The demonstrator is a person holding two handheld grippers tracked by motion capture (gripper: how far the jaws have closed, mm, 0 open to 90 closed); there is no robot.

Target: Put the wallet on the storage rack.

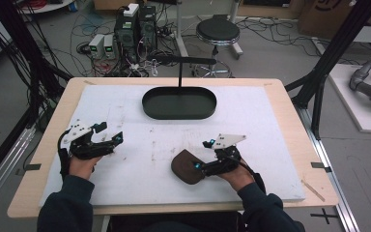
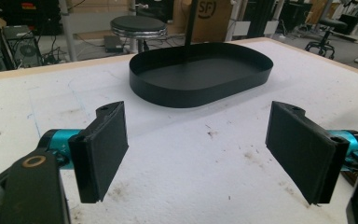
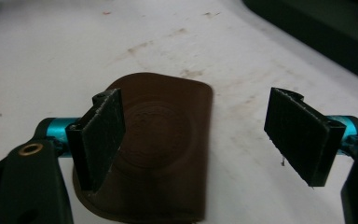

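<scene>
A brown leather pouch (image 1: 183,166) lies flat on the white mat near the table's front, right of centre. My right gripper (image 1: 204,155) hovers at its right edge with its jaws wide open. In the right gripper view the pouch (image 3: 168,140) lies below and between the jaws, closer to the left one, and the gripper (image 3: 200,140) holds nothing. My left gripper (image 1: 110,133) rests open over bare mat at the left. From the left gripper view, the gripper (image 2: 200,149) faces a black oval tray (image 2: 200,79) with an upright post.
The black oval tray (image 1: 147,104) sits at the mat's far middle, its post rising to a crossbar. The white mat (image 1: 140,159) covers most of the wooden table (image 1: 290,111). Beyond the table stand a stool (image 1: 217,31), computers and cables on the floor.
</scene>
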